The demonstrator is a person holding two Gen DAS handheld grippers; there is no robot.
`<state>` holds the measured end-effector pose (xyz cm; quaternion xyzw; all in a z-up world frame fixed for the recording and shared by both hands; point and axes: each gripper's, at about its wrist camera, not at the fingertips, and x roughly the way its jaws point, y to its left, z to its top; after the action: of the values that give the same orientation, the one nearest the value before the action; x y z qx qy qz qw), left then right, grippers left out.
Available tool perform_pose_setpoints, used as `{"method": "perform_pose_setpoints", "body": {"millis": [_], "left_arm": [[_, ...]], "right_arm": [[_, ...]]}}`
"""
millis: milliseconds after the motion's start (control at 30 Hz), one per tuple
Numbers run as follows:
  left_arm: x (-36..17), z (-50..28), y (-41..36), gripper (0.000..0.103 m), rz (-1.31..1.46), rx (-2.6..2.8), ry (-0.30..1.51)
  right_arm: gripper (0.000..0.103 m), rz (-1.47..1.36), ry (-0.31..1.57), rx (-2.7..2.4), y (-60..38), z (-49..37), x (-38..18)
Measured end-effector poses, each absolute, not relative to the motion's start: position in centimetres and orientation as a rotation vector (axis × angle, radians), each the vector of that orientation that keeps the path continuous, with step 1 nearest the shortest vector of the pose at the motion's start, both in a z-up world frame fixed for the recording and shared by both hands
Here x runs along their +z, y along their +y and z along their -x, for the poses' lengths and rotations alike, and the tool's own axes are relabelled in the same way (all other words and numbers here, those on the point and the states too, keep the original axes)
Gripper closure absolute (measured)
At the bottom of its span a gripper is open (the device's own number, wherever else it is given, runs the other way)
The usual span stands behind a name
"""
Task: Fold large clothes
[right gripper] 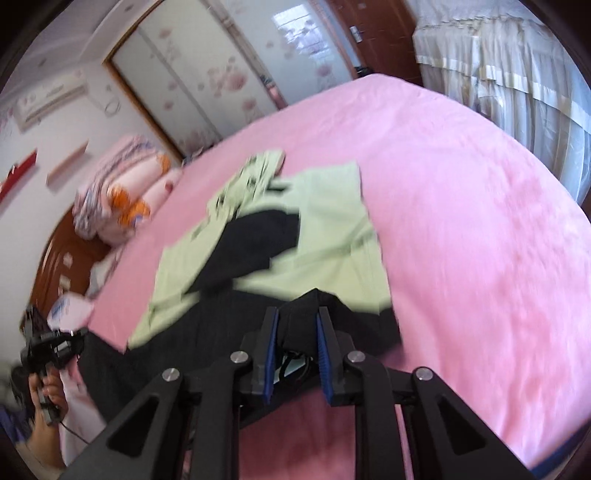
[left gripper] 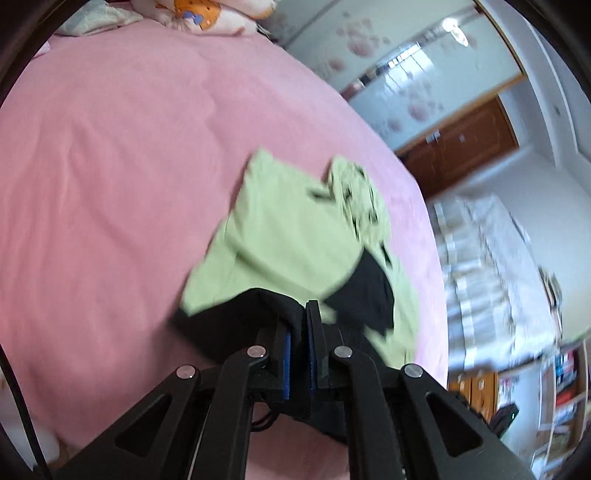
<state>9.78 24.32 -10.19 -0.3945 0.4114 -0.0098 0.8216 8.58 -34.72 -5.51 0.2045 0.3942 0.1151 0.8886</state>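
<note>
Left wrist view: no brand, label or legible writing is visible; the print on the green cloth is blurred beyond reading. The left gripper (left gripper: 300, 325), at lower centre of the frame, is clenched on a fold of the black garment (left gripper: 225, 325), with the blue pads (left gripper: 287, 363) nearly meeting on the fabric. The black garment trails from the jaws across the light green garment (left gripper: 284, 236), which lies at frame centre on the pink bedsheet (left gripper: 110, 184). A patterned pillow (left gripper: 199, 14) sits at the top edge. Shelves (left gripper: 565, 384) at lower right hold items too blurred to identify. Right wrist view: no readable text. The right gripper (right gripper: 297, 325), at lower centre, is grasping a bunched edge of the black garment (right gripper: 258, 243), with the jaws slightly apart around the cloth. The black garment lies over the light green garment (right gripper: 332, 229) at frame centre on the pink bedsheet (right gripper: 480, 221). At lower left, a hand (right gripper: 44, 395) holds the left gripper (right gripper: 51, 343). A patterned pillow (right gripper: 114, 206) lies at left; an air conditioner (right gripper: 51, 99) is mounted at upper left.
</note>
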Motion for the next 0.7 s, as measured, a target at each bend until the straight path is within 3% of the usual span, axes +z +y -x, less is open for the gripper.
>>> {"method": "perform_pose_setpoints", "body": {"millis": [300, 333, 433, 467, 600, 700], "left_arm": [[-12.8, -25.6, 27.5, 0.097, 0.824, 0.078, 0.884], [-13.5, -27.5, 27.4, 0.092, 0.799, 0.092, 0.897], [-16.1, -31.4, 28.0, 0.049, 0.734, 0.215, 0.978], [-17.0, -32.1, 28.6, 0.044, 0.737, 0.235, 0.996], [-19.5, -33.9, 30.0, 0.043, 0.764, 0.219, 1.044], [-20.3, -34.0, 30.2, 0.042, 0.696, 0.185, 1.062]], "right_arm": [[0.085, -0.516, 0.826, 0.105, -36.6, -24.8, -6.5], [0.085, -0.492, 0.844, 0.091, -36.1, -26.8, -7.1], [0.079, -0.460, 0.935, 0.042, -35.4, -30.9, -10.1], [0.076, -0.471, 0.977, 0.036, -35.3, -32.1, -11.3], [0.055, -0.500, 1.012, 0.073, -35.8, -33.3, -13.8], [0.051, -0.505, 0.992, 0.106, -36.9, -33.2, -14.0]]}}
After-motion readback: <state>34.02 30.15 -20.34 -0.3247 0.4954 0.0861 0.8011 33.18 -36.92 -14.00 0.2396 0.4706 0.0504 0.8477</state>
